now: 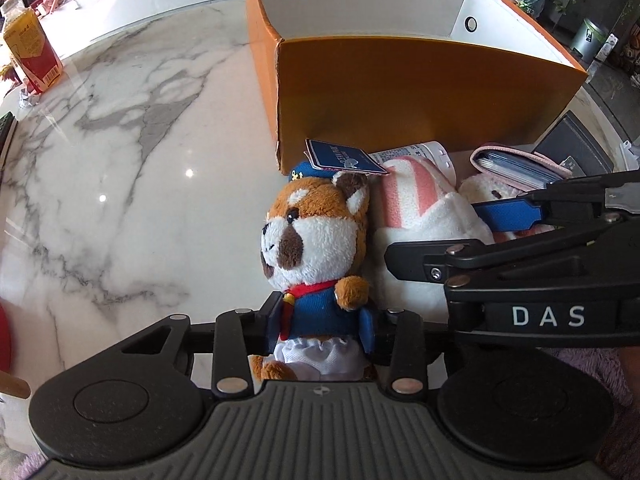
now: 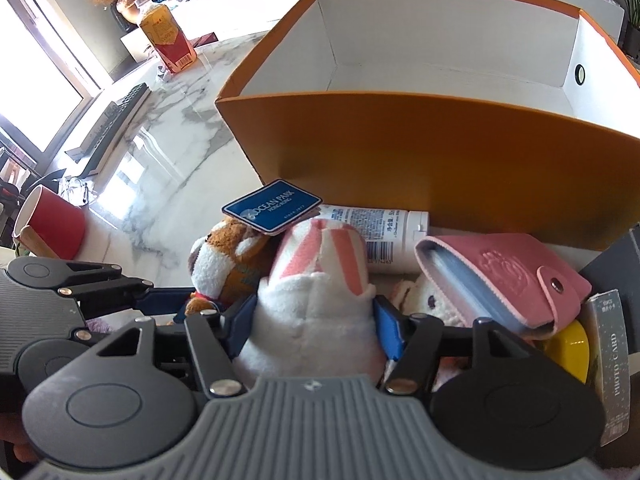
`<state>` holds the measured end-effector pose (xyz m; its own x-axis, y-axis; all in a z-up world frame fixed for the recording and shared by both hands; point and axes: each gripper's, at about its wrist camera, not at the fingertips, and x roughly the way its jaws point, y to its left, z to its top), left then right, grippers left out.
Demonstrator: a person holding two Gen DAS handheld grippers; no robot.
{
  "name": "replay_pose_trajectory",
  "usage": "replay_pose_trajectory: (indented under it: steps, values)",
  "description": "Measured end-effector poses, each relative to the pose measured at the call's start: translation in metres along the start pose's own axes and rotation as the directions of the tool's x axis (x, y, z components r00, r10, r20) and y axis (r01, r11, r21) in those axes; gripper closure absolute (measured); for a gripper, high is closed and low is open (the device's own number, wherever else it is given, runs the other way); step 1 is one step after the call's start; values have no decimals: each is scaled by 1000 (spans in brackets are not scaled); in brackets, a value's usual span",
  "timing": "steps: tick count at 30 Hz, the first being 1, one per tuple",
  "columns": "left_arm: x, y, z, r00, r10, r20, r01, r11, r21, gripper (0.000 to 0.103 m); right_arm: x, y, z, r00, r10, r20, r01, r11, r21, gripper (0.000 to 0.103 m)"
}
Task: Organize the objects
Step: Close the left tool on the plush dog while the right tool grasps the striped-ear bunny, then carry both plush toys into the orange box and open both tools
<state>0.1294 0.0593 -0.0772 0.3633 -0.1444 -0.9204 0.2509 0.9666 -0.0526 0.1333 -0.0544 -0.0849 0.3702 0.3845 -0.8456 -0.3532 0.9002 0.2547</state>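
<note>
My left gripper is shut on a brown and white plush dog in a blue sailor suit with a blue hang tag. My right gripper is shut on a white and pink plush bunny, which also shows in the left wrist view. The dog also shows in the right wrist view, just left of the bunny. Both toys sit on the marble table right in front of an open orange box, whose white inside looks empty. My right gripper shows in the left wrist view.
A white tube, a pink card holder, a yellow object, a photo card box and a dark box crowd the right. A red cup, a keyboard and a juice carton stand to the left.
</note>
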Motion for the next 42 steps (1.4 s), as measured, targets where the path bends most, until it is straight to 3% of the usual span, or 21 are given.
replay_pose_trajectory:
  steps: [12, 17, 24, 29, 33, 37, 42]
  values:
    - [-51, -1, -5, 995, 3, 99, 6, 996, -94, 63, -46, -5, 1, 995, 85, 52, -86, 996, 4, 42]
    - [-81, -7, 5, 984, 0, 178, 20, 994, -110, 63, -85, -16, 8, 982, 141, 126, -145, 989, 25, 42]
    - [-115, -18, 45, 952, -28, 305, 57, 994, -89, 63, -137, -30, 38, 949, 120, 290, -127, 992, 4, 42]
    - [-122, -23, 84, 934, -57, 353, 92, 992, -85, 63, -158, -50, 68, 920, 91, 382, -106, 994, 17, 42]
    - [-115, -30, 114, 925, -30, 378, 61, 995, -73, 63, -165, -64, 91, 901, 69, 429, -85, 996, 17, 42]
    - [-100, -35, 139, 927, -37, 372, 65, 996, -63, 63, -158, -80, 115, 895, 43, 444, -68, 997, 40, 42]
    - [-60, -39, 162, 955, -7, 297, 27, 998, -64, 63, -117, -100, 142, 923, 14, 384, -48, 996, 78, 42]
